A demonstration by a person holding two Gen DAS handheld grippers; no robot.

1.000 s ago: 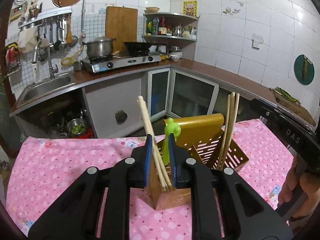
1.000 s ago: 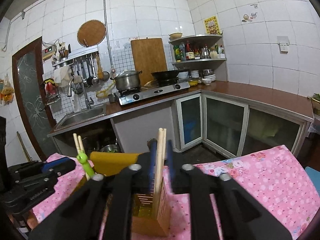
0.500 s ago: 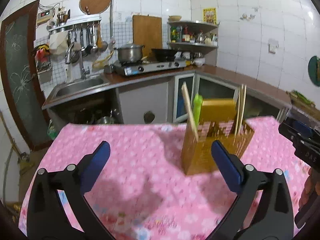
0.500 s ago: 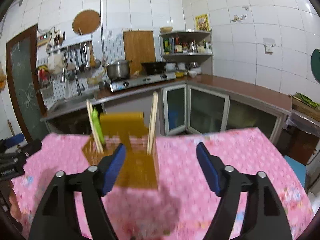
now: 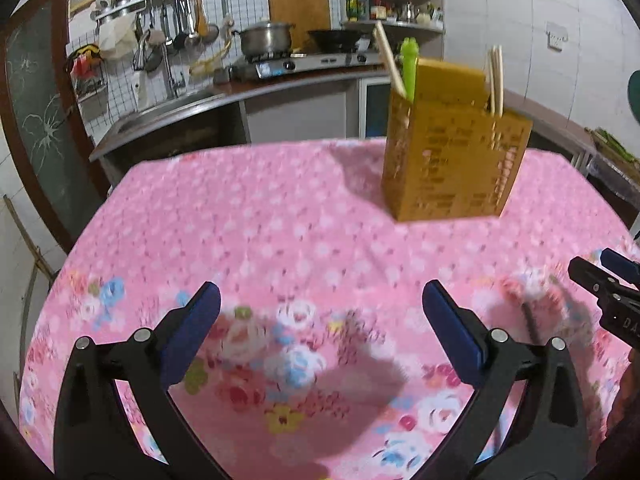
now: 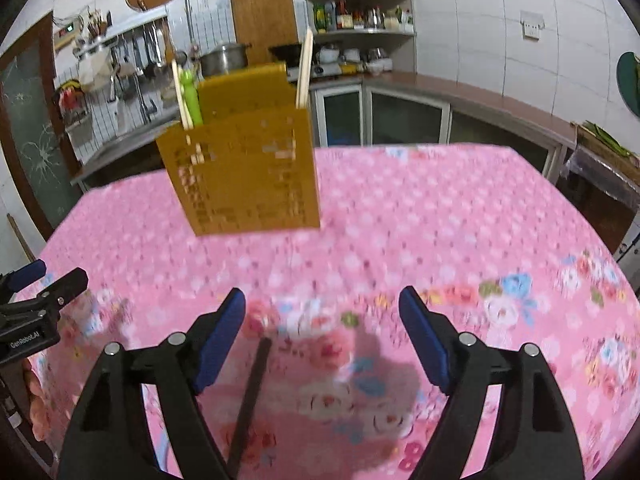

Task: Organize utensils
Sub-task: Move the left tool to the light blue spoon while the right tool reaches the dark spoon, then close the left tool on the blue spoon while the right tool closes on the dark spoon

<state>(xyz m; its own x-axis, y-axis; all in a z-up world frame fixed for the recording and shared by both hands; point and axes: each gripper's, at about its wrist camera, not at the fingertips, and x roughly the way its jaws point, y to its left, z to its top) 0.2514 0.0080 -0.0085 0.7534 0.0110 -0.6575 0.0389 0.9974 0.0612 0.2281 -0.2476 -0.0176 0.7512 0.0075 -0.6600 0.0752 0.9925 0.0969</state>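
Standing upright on the pink tablecloth (image 5: 256, 216), the yellow utensil holder (image 5: 452, 160) is already carrying chopsticks (image 5: 496, 80) and a green utensil (image 5: 410, 64). Near the holder, the left gripper (image 5: 320, 328) and right gripper (image 6: 322, 328) are both hovering spread apart and empty. A dark stick (image 6: 250, 396) is lying below the right gripper, seemingly awaiting storage.

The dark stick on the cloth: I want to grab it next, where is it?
In the right wrist view, the dark stick lies on the pink tablecloth between the open right gripper fingers, nearer its left finger.
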